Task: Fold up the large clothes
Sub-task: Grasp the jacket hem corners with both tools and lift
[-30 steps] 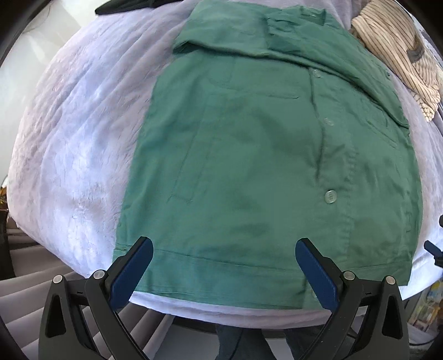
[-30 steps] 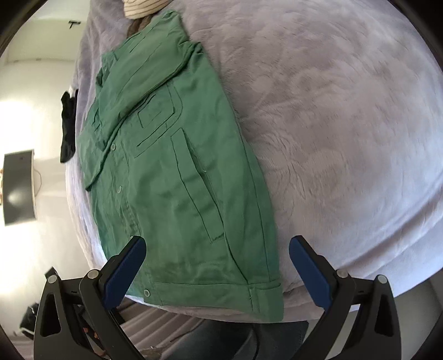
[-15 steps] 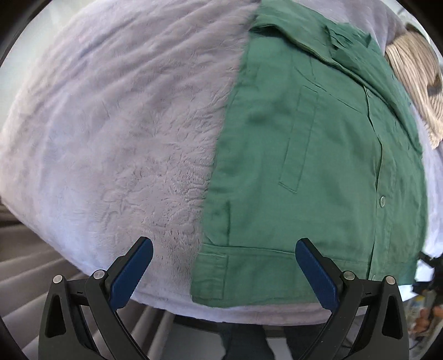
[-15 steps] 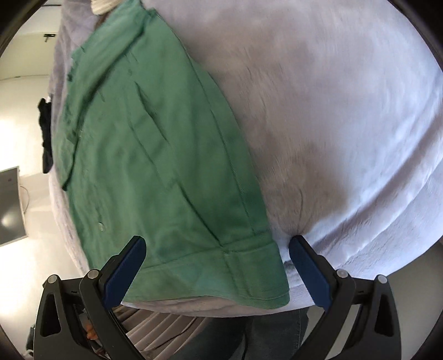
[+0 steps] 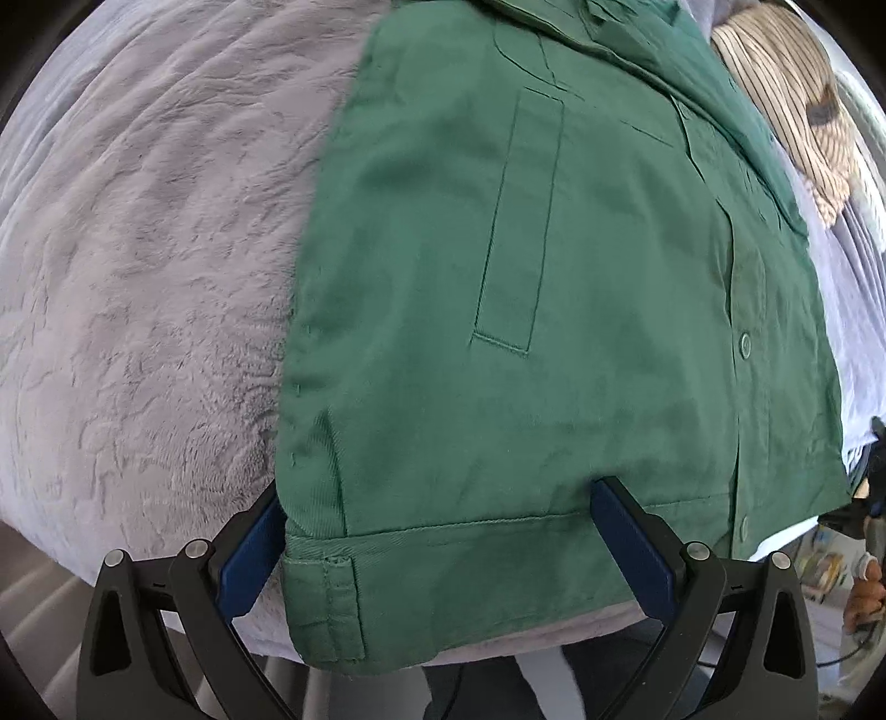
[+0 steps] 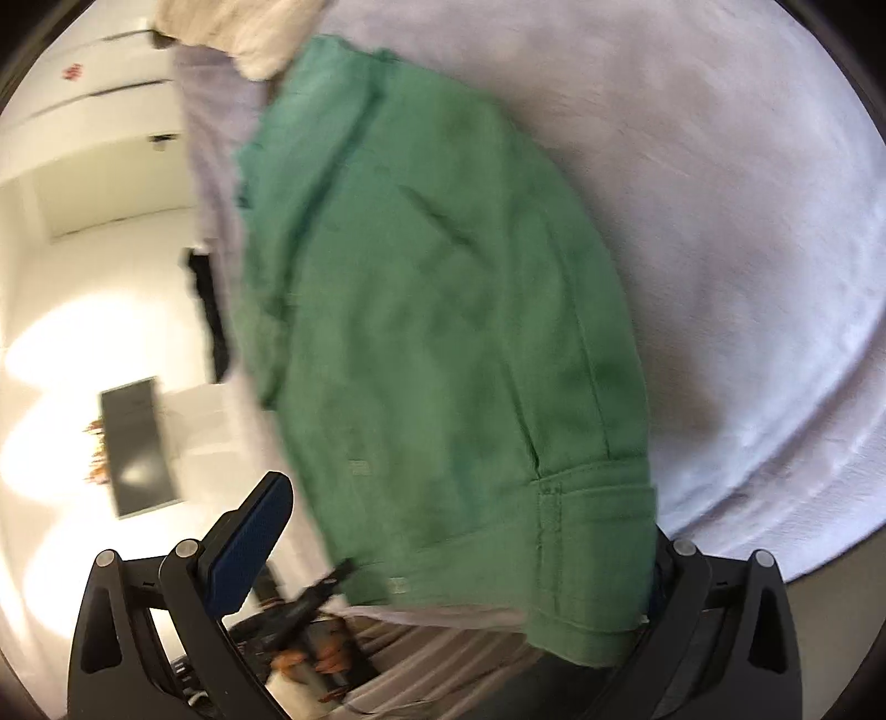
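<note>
A green button-up jacket lies flat on a lavender plush blanket, hem toward me. My left gripper is open and straddles the hem's left corner: one blue pad sits just outside the jacket's side edge, the other pad over the hem band. In the blurred right wrist view the jacket fills the middle. My right gripper is open around the hem's right corner. Its left pad shows; the cloth hides its right pad.
A striped beige garment lies beyond the jacket's collar, seen as a cream bundle in the right wrist view. A black item sits at the blanket's far edge. The blanket's front edge drops off just below both grippers. A hand shows at the right.
Both grippers came down and forward onto the hem, left toward its left corner, right toward its right corner. The hem corners now lie between the open fingers. The jacket has not moved.
</note>
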The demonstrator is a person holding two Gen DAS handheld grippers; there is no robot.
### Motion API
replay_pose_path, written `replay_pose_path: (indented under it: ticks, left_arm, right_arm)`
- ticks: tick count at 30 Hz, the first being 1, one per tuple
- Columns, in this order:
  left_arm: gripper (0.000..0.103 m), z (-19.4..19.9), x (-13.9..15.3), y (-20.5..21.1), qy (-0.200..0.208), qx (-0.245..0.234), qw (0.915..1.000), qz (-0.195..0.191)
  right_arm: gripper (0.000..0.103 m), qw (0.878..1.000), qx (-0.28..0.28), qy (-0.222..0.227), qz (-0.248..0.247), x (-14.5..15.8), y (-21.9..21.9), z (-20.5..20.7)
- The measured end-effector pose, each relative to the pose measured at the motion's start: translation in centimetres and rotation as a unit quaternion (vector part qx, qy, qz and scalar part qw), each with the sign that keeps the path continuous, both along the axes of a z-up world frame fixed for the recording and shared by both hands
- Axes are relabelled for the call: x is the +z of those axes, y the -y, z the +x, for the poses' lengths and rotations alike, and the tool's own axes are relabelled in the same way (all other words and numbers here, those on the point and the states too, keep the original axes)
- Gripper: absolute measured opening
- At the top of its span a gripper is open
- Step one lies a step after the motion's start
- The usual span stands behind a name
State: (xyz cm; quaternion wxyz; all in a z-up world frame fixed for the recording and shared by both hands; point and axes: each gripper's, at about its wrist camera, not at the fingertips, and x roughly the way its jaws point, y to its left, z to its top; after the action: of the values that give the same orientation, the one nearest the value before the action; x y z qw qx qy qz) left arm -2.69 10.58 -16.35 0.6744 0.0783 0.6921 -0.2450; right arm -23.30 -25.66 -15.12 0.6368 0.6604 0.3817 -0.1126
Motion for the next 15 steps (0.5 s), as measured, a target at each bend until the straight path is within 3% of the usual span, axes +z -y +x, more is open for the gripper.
replay_pose_path:
  ticks: [5,6,7,8,9,10,11,13,15]
  left_arm:
    - [0.100,0.1,-0.3,0.3,-0.004,0.001,1.0000,-0.004]
    - [0.093,0.0,-0.1,0.3,0.000,0.000,1.0000,-0.004]
    - [0.078,-0.1,0.1,0.4,0.008,-0.001,1.0000,0.003]
    - [0.054,0.0,0.1,1.7,0.012,0.000,0.9999,0.007]
    - [0.038,0.1,0.3,1.7,0.007,0.004,1.0000,-0.002]
    - [0.023,0.2,0.6,1.6,-0.011,0.012,0.9996,-0.025]
    - [0.022,0.5,1.0,1.4,-0.020,0.023,0.9989,-0.036]
    - [0.021,0.8,2.4,1.5,-0.027,0.031,0.9973,-0.062]
    - [0.021,1.6,4.7,0.9,-0.036,0.057,0.9920,-0.106]
  right_arm:
    - [0.103,1.000,-0.005,-0.023,0.008,-1.6,-0.6,-0.5]
    - [0.102,1.000,-0.004,-0.023,0.009,-1.5,-0.7,-0.4]
    - [0.099,1.000,-0.001,-0.025,0.009,-1.4,-0.9,-0.2]
    - [0.093,1.000,0.007,-0.022,0.013,-1.3,-0.9,0.0]
    - [0.065,0.999,0.015,-0.024,0.017,-1.3,-0.8,0.2]
    - [0.021,0.999,0.021,-0.030,0.016,-1.4,-0.9,0.3]
    - [0.008,0.999,0.029,-0.040,0.015,-1.4,-0.8,0.6]
    - [0.008,0.999,0.033,-0.018,0.022,-0.6,-0.3,1.0]
    - [0.008,0.998,0.035,0.032,0.036,0.9,0.2,1.5]
